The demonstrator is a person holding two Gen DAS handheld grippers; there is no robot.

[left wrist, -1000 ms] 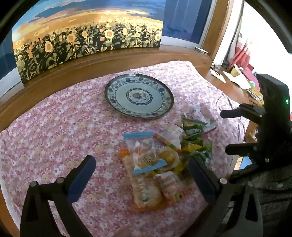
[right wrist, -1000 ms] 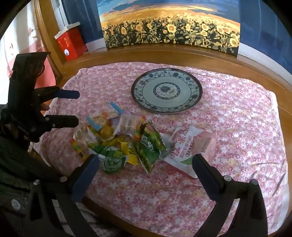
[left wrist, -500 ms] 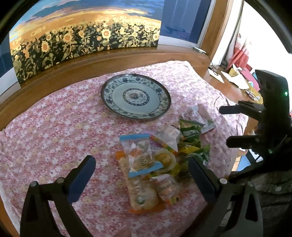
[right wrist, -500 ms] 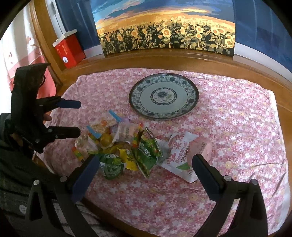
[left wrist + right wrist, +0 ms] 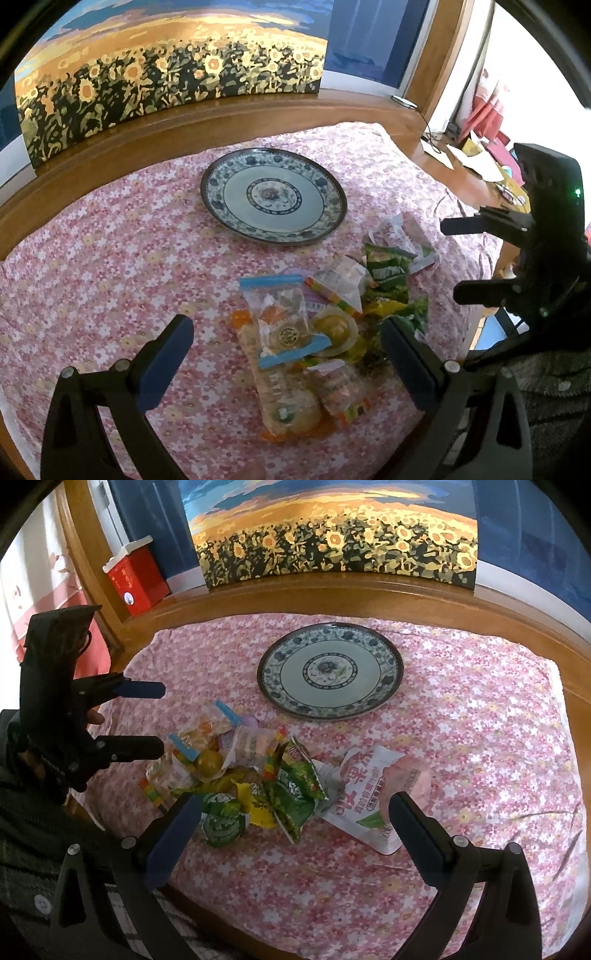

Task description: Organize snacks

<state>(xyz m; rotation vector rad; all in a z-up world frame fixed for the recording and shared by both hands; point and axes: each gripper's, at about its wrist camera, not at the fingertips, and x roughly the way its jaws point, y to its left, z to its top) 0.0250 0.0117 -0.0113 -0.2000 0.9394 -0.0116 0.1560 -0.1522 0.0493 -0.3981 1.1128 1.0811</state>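
Observation:
A blue-and-white patterned plate (image 5: 273, 195) (image 5: 330, 670) lies bare on the pink floral cloth. In front of it sits a pile of snacks: a clear packet with blue strips (image 5: 284, 321), a yellow jelly cup (image 5: 332, 325) (image 5: 208, 762), green packets (image 5: 388, 269) (image 5: 295, 790) and a white-and-pink pouch (image 5: 373, 794). My left gripper (image 5: 286, 325) (image 5: 159, 718) hovers open above the pile's left side. My right gripper (image 5: 295, 801) (image 5: 454, 260) hovers open above the green packets and the pouch. Neither holds anything.
A sunflower painting (image 5: 166, 81) leans on the wooden ledge behind the table. A red box (image 5: 136, 576) stands at the back left corner. A cluttered desk (image 5: 480, 158) lies beyond the right edge. The cloth's front edge (image 5: 332, 934) hangs close below my right gripper.
Both grippers have drifted slightly over the table, so the plate and pile sit a little differently in each view. The snacks lie as before and both grippers stay open.

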